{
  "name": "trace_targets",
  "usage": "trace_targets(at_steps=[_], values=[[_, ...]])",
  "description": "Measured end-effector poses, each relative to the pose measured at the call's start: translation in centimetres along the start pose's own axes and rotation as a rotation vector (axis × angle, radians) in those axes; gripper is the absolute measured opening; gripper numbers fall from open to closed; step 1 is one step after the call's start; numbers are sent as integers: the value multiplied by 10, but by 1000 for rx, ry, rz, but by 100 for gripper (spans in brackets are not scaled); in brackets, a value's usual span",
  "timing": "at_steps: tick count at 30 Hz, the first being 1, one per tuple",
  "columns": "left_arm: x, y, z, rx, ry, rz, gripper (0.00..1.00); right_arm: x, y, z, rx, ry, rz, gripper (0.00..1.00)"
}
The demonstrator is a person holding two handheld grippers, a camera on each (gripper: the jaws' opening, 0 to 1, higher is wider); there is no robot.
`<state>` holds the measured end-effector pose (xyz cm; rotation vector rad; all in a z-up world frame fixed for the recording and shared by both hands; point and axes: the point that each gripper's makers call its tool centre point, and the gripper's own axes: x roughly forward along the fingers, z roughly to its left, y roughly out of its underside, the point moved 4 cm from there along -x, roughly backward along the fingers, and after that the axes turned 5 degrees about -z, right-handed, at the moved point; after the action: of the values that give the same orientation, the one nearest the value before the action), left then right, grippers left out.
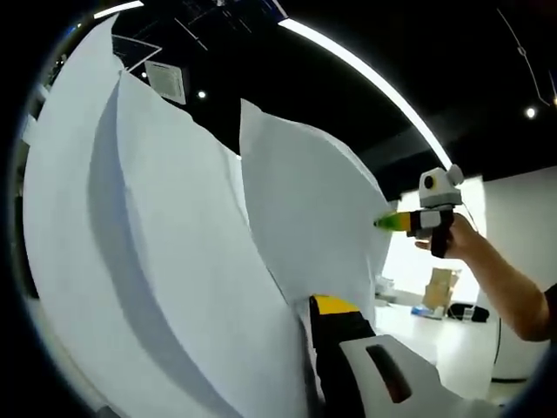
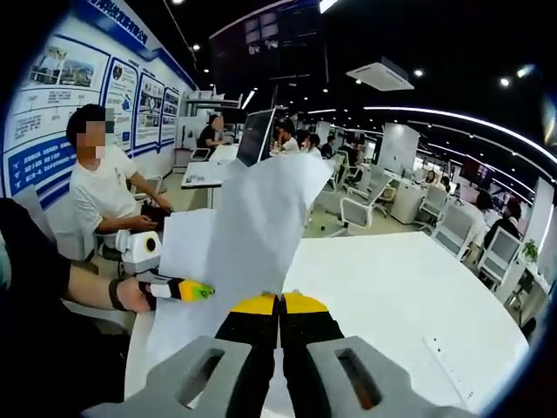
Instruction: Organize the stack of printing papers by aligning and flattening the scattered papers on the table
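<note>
A stack of white printing papers (image 1: 174, 261) is held up off the table, with sheets fanned out and their top corners uneven. In the left gripper view my left gripper (image 1: 318, 306) is shut on the stack's lower edge; one yellow-tipped jaw shows and the paper hides the other. My right gripper (image 1: 385, 224), held by a hand, pinches the stack's far edge. In the right gripper view my right gripper (image 2: 280, 303) is shut on the papers (image 2: 252, 218), which rise in front of it. My left gripper (image 2: 200, 292) grips their left edge.
A white table (image 2: 400, 287) lies below the papers, with a thin strip (image 2: 446, 361) near its right edge. People sit at desks (image 2: 209, 170) behind, with office chairs (image 2: 361, 209) around. A cardboard box (image 1: 439, 287) stands far off.
</note>
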<state>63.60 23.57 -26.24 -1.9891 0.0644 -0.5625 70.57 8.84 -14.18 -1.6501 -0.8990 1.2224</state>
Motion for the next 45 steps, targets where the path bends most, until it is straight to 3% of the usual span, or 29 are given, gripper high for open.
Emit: trace_targets(at_steps=[14, 26, 35, 45], values=[[1, -3, 7, -17, 3, -9, 18, 11, 9, -3, 12, -16, 19, 0], [-2, -1, -10, -30, 12, -18, 23, 22, 23, -5, 50, -63, 34, 0], [-1, -2, -6, -31, 16, -17, 23, 30, 35, -6, 83, -94, 46, 0], [-1, -3, -6, -31, 18, -17, 23, 37, 34, -4, 81, -110, 40, 0]])
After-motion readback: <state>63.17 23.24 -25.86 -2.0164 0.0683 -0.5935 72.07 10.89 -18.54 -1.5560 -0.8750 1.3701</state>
